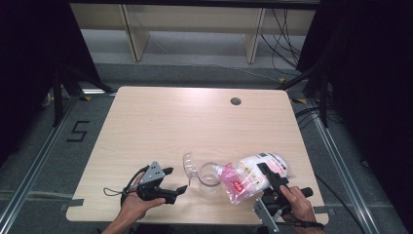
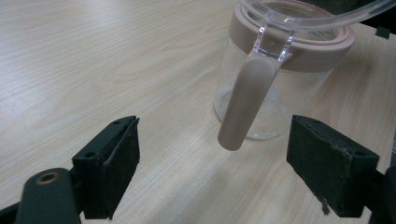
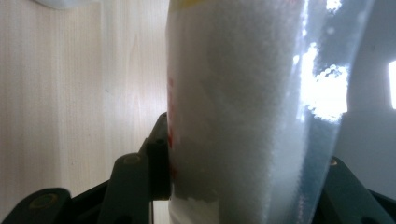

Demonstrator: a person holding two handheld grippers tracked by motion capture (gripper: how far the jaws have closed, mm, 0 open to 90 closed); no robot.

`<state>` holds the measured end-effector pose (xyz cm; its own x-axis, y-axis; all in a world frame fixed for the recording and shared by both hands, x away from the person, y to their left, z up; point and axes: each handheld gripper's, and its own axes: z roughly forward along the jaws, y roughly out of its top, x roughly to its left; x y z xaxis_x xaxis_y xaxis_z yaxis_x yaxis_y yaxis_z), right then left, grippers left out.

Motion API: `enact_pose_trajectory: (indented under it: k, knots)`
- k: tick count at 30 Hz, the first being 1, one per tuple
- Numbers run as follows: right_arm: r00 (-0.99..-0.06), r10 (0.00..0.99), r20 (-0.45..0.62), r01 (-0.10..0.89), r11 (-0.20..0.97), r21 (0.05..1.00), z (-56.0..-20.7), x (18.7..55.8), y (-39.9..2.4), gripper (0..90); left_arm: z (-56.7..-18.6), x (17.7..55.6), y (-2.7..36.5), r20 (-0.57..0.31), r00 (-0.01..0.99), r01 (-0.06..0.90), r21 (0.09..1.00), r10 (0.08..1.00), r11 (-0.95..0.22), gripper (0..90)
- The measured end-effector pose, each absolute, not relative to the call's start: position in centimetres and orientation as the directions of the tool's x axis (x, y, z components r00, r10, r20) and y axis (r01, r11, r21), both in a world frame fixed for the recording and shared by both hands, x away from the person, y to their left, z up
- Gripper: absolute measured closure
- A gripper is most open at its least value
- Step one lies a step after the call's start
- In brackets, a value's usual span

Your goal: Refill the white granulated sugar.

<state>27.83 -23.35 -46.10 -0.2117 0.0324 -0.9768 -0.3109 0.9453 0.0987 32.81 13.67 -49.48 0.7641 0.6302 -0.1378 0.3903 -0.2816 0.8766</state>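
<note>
A clear jar (image 1: 210, 180) with a pink rim stands near the table's front edge, its clear lid (image 1: 189, 166) flipped open to the left. In the left gripper view the jar (image 2: 261, 88) is close ahead and a pink latch (image 2: 243, 105) hangs down its side. My left gripper (image 1: 176, 180) is open just left of the jar, with nothing between its jaws (image 2: 212, 163). A plastic bag of white granules (image 1: 253, 175) with red print lies tilted, its mouth toward the jar. My right gripper (image 1: 269, 174) is shut on that bag (image 3: 243, 116), one jaw on each side (image 3: 247, 156).
The pale wooden table (image 1: 195, 117) has a round cable hole (image 1: 235, 101) at the back right. Beyond the far edge stand wooden furniture legs (image 1: 131, 34) and floor cables (image 1: 285, 44). Black curtains hang at both sides.
</note>
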Motion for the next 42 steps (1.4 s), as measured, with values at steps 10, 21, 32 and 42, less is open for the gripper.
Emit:
enact_pose_trajectory:
  k: [10,21,32,42]
  knots:
    - [-0.168,-0.041,-0.985,-0.313,0.95,0.014,-46.1,27.7,-23.1,53.8,-49.5,32.8,13.5,-0.128,0.765,0.385,0.877,0.632,-0.288,16.9]
    - [-0.142,-0.082,-0.986,-0.318,0.948,-0.033,-46.1,27.6,-22.9,54.3,-49.5,32.8,13.6,-0.119,0.769,0.379,0.876,0.628,-0.298,16.9]
    - [-0.117,-0.119,-0.986,-0.321,0.944,-0.076,-46.0,27.4,-22.7,54.7,-49.6,32.8,13.5,-0.131,0.765,0.389,0.874,0.631,-0.29,16.8]
    - [-0.097,-0.158,-0.983,-0.306,0.944,-0.121,-45.8,27.2,-22.3,55.1,-49.6,32.8,13.5,-0.125,0.766,0.389,0.872,0.631,-0.299,16.8]
